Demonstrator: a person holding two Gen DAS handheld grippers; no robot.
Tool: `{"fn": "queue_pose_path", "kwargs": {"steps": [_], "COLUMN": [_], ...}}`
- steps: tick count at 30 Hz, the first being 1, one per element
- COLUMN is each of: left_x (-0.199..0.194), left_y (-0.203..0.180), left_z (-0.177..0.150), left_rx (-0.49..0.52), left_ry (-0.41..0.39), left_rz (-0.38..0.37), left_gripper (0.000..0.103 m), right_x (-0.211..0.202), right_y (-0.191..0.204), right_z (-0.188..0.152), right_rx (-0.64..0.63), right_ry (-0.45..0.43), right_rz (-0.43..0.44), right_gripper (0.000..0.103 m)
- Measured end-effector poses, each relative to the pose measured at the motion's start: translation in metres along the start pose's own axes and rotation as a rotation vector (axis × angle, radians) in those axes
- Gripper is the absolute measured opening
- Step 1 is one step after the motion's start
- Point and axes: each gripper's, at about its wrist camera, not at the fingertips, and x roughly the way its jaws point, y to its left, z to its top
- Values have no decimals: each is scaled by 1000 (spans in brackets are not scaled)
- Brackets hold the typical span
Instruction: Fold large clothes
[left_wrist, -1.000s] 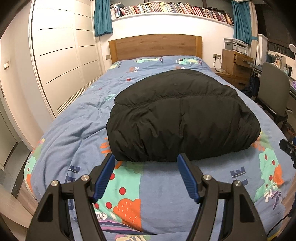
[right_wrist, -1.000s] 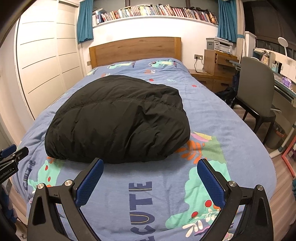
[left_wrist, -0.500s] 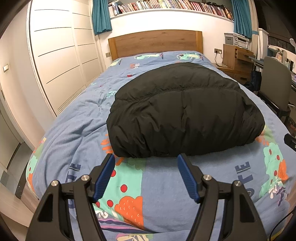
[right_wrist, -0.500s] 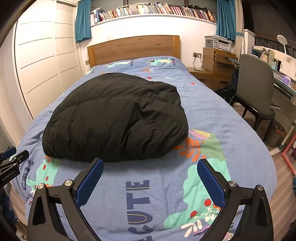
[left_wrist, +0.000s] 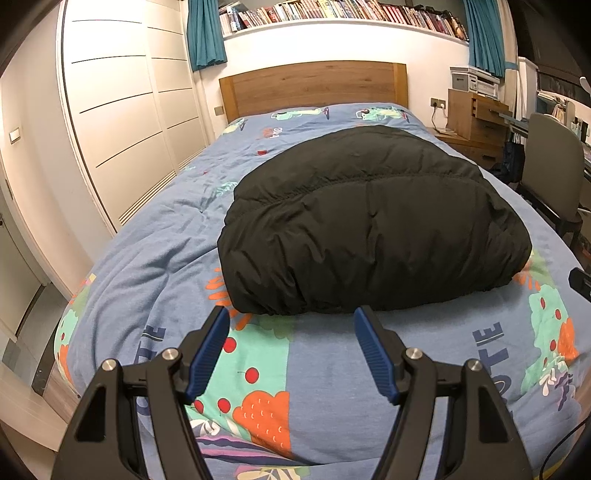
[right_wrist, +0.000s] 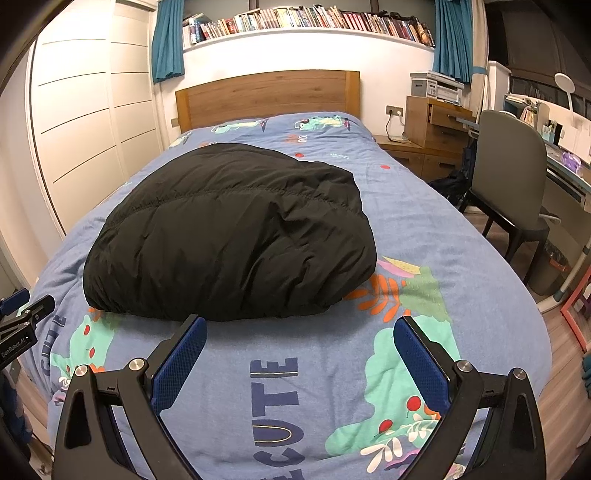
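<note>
- Left hand-held gripper (left_wrist: 291, 317): blue fingers apart, holding nothing, hovering over the foot of the bed, just short of the jacket's near hem
- Right hand-held gripper (right_wrist: 300, 326): fingers spread wider, also holding nothing, above the word "CUTE" on the duvet (right_wrist: 424, 229)
- Black puffer jacket (left_wrist: 369, 225): folded into a rounded bundle, lying mid-bed on the blue patterned duvet, touched by neither gripper
- Beyond: wooden headboard (left_wrist: 314, 86), bookshelf (right_wrist: 306, 20) above, white wardrobe (left_wrist: 122, 110) left, chair (right_wrist: 509, 162) right
</note>
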Motion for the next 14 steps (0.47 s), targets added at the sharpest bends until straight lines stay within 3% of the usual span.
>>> {"fn": "queue_pose_path", "kwargs": {"steps": [14], "left_x": [0], "left_y": [0], "left_z": [-1], "left_rx": [-12], "left_ry": [16], "left_rz": [-22], "left_gripper": [68], "right_x": [2], "right_y": [1], "right_z": [-1], "right_rx": [-7], "right_ry": [5], "right_rz": [-7], "right_gripper": [100]}}
